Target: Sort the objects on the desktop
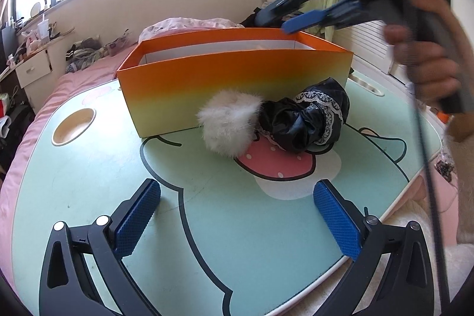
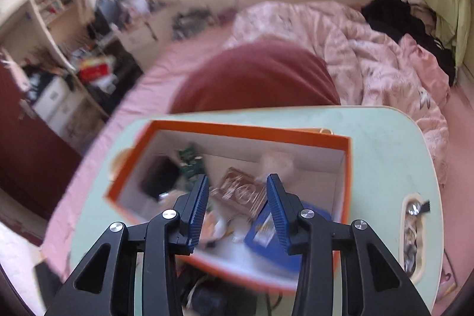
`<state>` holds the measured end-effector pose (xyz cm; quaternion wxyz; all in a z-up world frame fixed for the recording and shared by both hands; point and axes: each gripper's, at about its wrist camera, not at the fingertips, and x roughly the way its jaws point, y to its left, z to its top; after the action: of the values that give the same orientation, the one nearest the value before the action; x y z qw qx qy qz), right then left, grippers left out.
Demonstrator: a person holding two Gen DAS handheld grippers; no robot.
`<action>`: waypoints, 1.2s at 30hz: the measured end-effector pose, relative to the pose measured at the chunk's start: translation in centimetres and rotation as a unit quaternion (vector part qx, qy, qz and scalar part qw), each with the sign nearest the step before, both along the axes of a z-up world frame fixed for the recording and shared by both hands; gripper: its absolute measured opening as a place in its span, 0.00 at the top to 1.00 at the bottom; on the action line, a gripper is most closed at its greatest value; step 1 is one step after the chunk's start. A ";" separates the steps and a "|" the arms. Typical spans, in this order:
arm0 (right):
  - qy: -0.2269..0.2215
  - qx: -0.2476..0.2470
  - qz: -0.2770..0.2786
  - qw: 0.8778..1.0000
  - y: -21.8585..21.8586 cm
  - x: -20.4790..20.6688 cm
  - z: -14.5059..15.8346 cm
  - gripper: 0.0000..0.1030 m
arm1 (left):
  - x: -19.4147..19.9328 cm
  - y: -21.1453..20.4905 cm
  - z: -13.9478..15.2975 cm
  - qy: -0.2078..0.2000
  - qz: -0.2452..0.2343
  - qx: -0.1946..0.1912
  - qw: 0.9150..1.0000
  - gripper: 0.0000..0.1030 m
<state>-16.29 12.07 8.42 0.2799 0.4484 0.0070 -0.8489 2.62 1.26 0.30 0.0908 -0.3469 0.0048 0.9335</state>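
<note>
Now the left gripper (image 1: 237,215) hangs released over the tabletop (image 1: 89,182). Farther off, the right gripper (image 2: 237,197) hovers above the orange box (image 1: 237,79), jaws apart and grasping nothing.

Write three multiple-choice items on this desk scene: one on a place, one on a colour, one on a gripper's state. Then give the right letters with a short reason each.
1. Where does the white fluffy ball lie?
A. inside the box
B. on the table in front of the box, beside the black lace-trimmed cloth
C. on the bed

2. What colour is the rim of the box?
A. orange
B. blue
C. black

3. How is the left gripper?
A. shut on the ball
B. shut on the cloth
C. open, nothing between its fingers

Answers: 1 B, the ball sits against the box's front wall, touching the cloth. 2 A, the rim is orange, the wall fading to yellow below. 3 C, its blue fingers stand wide apart over bare table.
</note>
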 end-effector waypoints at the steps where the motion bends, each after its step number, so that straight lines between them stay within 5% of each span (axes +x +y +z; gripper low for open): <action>1: -0.004 0.026 -0.007 1.000 -0.9 -0.8 -0.7 0.60 | 0.0 0.1 0.0 0.000 0.000 0.000 1.000 0.00; 6: -0.026 0.134 -0.041 0.990 -3.3 -3.7 -4.1 0.61 | 0.1 0.2 -0.1 0.002 -0.001 0.000 1.000 0.00; 8: -0.021 0.141 -0.049 0.989 -3.4 -4.4 -4.2 0.70 | 0.2 0.3 -0.1 0.002 -0.001 0.000 1.000 0.00; 10: -0.020 0.115 -0.048 0.992 -2.8 -4.3 -3.6 0.71 | 0.2 0.3 -0.1 0.002 -0.002 0.001 1.000 0.00; 14: 0.079 0.045 -0.048 0.995 -0.1 0.0 0.7 0.71 | 0.1 0.5 -0.1 0.002 -0.002 0.001 1.000 0.00; 17: 0.113 -0.023 -0.015 0.993 3.4 4.8 2.5 0.71 | 0.1 0.3 -0.1 0.002 -0.002 0.001 1.000 0.00; 20: 0.122 -0.019 -0.022 0.992 6.7 8.7 1.1 0.70 | 0.1 0.2 -0.1 0.001 -0.002 0.001 1.000 0.00; 23: 0.085 -0.013 -0.041 0.995 8.8 10.0 -2.6 0.70 | 0.0 0.2 -0.1 0.001 -0.002 0.001 1.000 0.00; 29: 0.055 0.001 -0.034 0.998 6.2 9.6 -6.3 0.69 | 0.0 0.1 -0.1 0.001 -0.002 0.000 1.000 0.00; 34: 0.126 -0.025 -0.046 0.991 7.0 12.3 -5.4 0.13 | 0.1 0.1 -0.1 0.001 -0.002 0.000 1.000 0.00; 36: 0.149 -0.026 -0.044 0.988 7.7 13.9 -5.5 0.11 | 0.1 0.1 -0.2 0.001 -0.002 0.000 1.000 0.00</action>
<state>-2.37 19.75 2.94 0.2501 0.3093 0.0067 -0.9175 2.67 1.40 0.15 0.0928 -0.3461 0.0055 0.9336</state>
